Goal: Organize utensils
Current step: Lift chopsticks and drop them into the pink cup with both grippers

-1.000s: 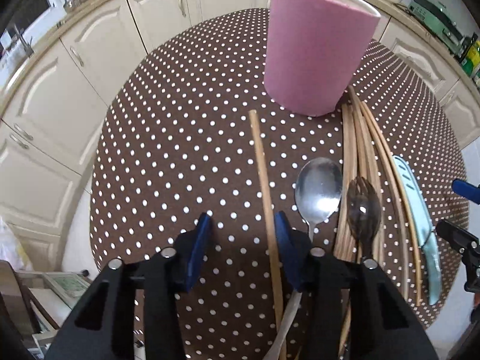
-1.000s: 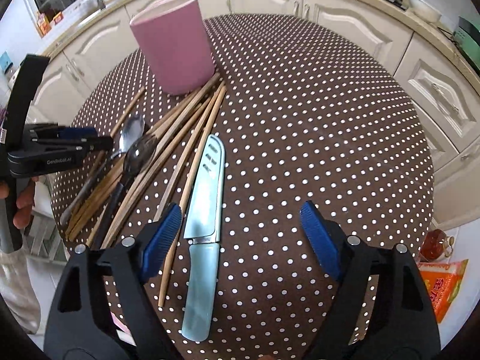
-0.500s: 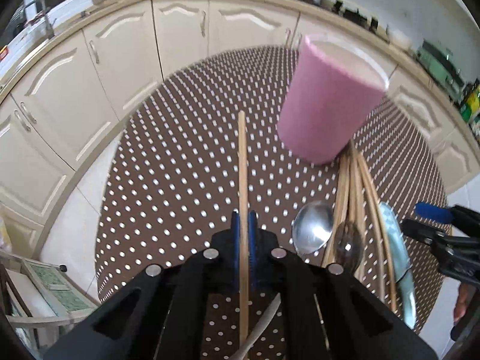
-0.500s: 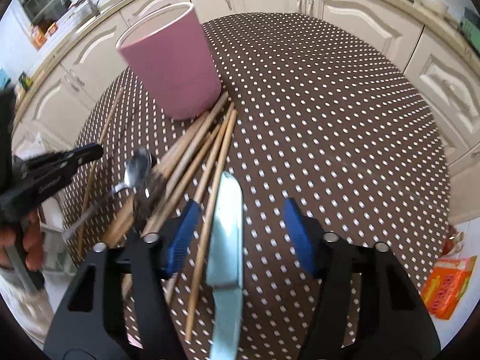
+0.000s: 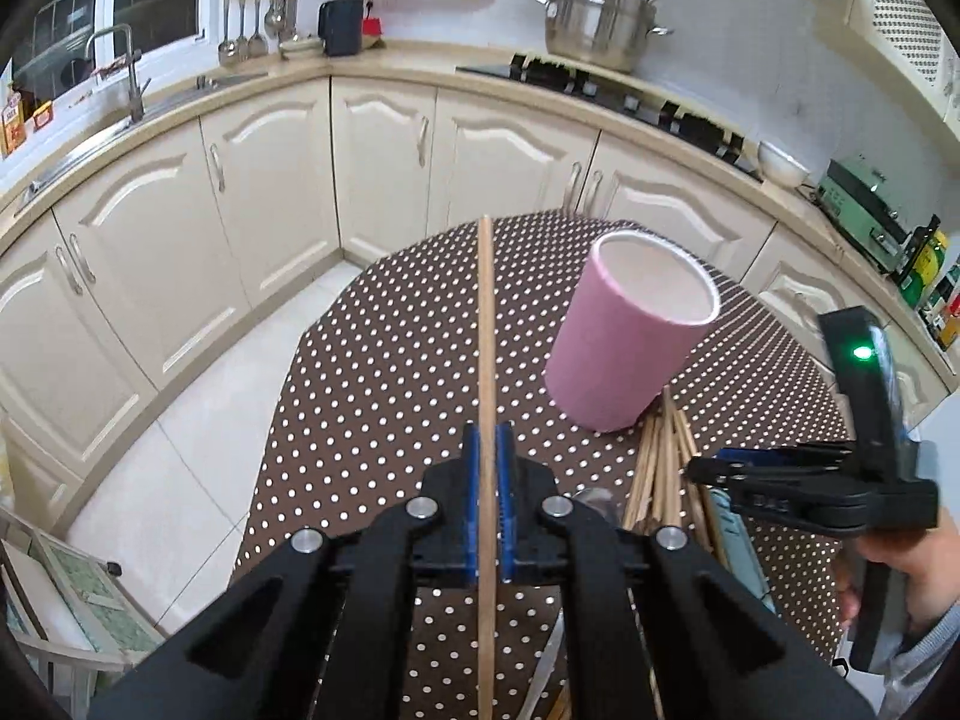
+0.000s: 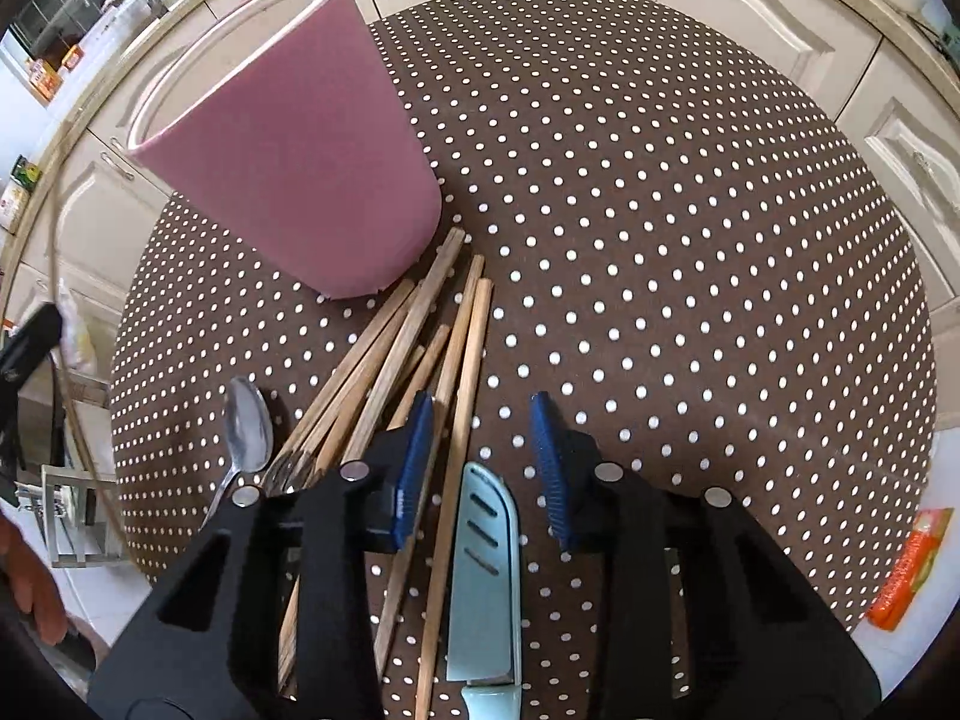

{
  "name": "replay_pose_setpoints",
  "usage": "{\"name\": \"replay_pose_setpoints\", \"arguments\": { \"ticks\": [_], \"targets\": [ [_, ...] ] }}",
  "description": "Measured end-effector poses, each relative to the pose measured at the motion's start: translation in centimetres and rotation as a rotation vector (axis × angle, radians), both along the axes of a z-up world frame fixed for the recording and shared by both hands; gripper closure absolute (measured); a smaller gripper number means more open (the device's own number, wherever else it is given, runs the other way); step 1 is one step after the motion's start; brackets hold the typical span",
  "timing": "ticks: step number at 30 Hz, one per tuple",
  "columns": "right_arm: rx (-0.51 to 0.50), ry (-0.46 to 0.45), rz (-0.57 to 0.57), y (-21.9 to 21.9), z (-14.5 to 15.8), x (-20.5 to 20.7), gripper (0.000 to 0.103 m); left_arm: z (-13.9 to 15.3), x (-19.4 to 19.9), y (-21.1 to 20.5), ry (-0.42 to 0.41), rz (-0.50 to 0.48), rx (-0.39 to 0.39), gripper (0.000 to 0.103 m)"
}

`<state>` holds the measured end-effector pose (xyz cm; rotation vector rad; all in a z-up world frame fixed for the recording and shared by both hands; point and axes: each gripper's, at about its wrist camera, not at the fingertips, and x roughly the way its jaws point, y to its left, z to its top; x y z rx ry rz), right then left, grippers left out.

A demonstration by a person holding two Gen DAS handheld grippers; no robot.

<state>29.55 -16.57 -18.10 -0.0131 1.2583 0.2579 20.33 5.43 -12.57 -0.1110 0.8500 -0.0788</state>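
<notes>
My left tongs (image 5: 487, 480) clamp a stiff, light chopstick (image 5: 486, 324) mid-shaft, left of the pink cup (image 5: 624, 336). My right tongs (image 6: 480, 462) are closing around the slippery knife (image 6: 483, 570) on the table (image 6: 690, 240); I'd grip its handle.

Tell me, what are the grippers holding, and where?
The left gripper pinches one chopstick along its shaft. The right gripper is closing over the knife blade, not gripping yet.

My left gripper (image 5: 487, 450) hides the chopstick's (image 5: 486, 324) lower run behind its own body. Under my right gripper (image 6: 480, 456), the knife (image 6: 483, 570) handle runs off the bottom edge, and the fork (image 6: 288, 471) is mostly buried beneath the left finger (image 6: 414, 468). Spoon (image 6: 247, 429) handle disappears there too.
</notes>
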Motion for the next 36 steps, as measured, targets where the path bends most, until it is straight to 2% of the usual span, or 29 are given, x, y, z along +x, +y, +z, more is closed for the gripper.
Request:
{"name": "replay_pose_setpoints", "arguments": {
  "ticks": [2,6,13,15,17,18,23,25,28,30,33,36],
  "targets": [
    [0.008,0.014,-0.002,0.6,-0.1,0.8,0.078,0.4,-0.3,0.0,-0.013,-0.008,-0.007,0.098],
    [0.049,0.012,-0.022,0.8,0.5,0.5,0.080,1.1,-0.7,-0.4,-0.027,-0.017,-0.015,0.097],
    [0.006,0.029,-0.029,-0.3,0.4,1.1,0.080,1.6,-1.0,-0.8,-0.045,-0.022,-0.019,0.097],
    [0.001,0.030,-0.030,0.7,-0.2,1.0,0.081,1.7,-0.8,-1.1,-0.049,-0.027,-0.030,0.097],
    [-0.051,0.005,-0.027,1.6,-0.8,1.4,0.092,1.8,-0.6,-1.5,-0.054,-0.032,-0.037,0.097],
    [-0.056,0.001,-0.028,2.1,-1.1,1.1,0.092,1.8,-0.6,-1.7,-0.059,-0.036,-0.040,0.098],
    [0.014,-0.031,-0.053,1.8,-1.7,1.2,0.096,2.3,-0.6,-2.8,-0.096,-0.062,-0.071,0.097],
    [0.059,-0.060,-0.066,0.1,-2.0,0.5,0.096,2.6,-0.8,-3.1,-0.120,-0.071,-0.085,0.097],
    [0.162,-0.129,-0.089,-1.0,-0.7,0.0,0.097,3.1,-1.0,-3.5,-0.155,-0.079,-0.107,0.097],
    [0.212,-0.201,-0.086,-1.3,0.9,-0.6,0.097,3.5,-1.1,-3.8,-0.178,-0.086,-0.122,0.097],
    [0.220,-0.312,-0.066,-1.6,3.6,-1.9,0.097,4.4,-1.4,-4.4,-0.227,-0.100,-0.129,0.097],
    [0.268,-0.422,-0.056,-1.9,6.5,-2.7,0.097,5.5,-1.5,-5.1,-0.293,-0.113,-0.131,0.097]
  ]
}}
